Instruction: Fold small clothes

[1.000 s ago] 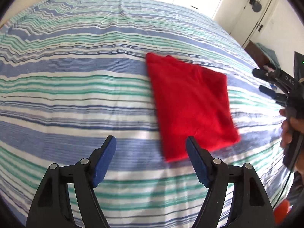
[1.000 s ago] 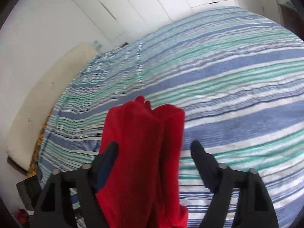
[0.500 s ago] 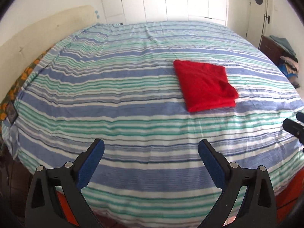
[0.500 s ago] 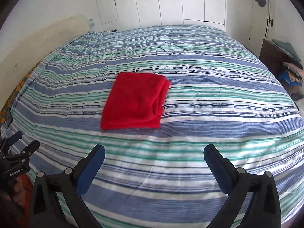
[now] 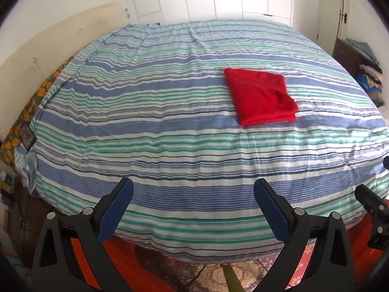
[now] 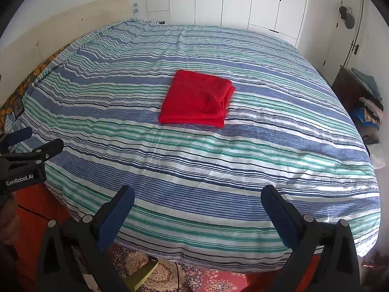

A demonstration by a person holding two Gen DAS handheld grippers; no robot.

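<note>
Your left gripper sits at the bottom of the left wrist view with its jaws spread wide and nothing between the blue pads. Your right gripper is the same in its own view: jaws wide apart, holding nothing. The red garment lies folded into a compact rectangle on the striped bedspread, right of center in the left wrist view and near center in the right wrist view, well apart from both grippers (layered edges visible on its right side). Both grippers hang off the near edge of the bed, over a patterned rug. White wardrobe doors fill the top of the frame, with a pile of clothes at the right edge.
</note>
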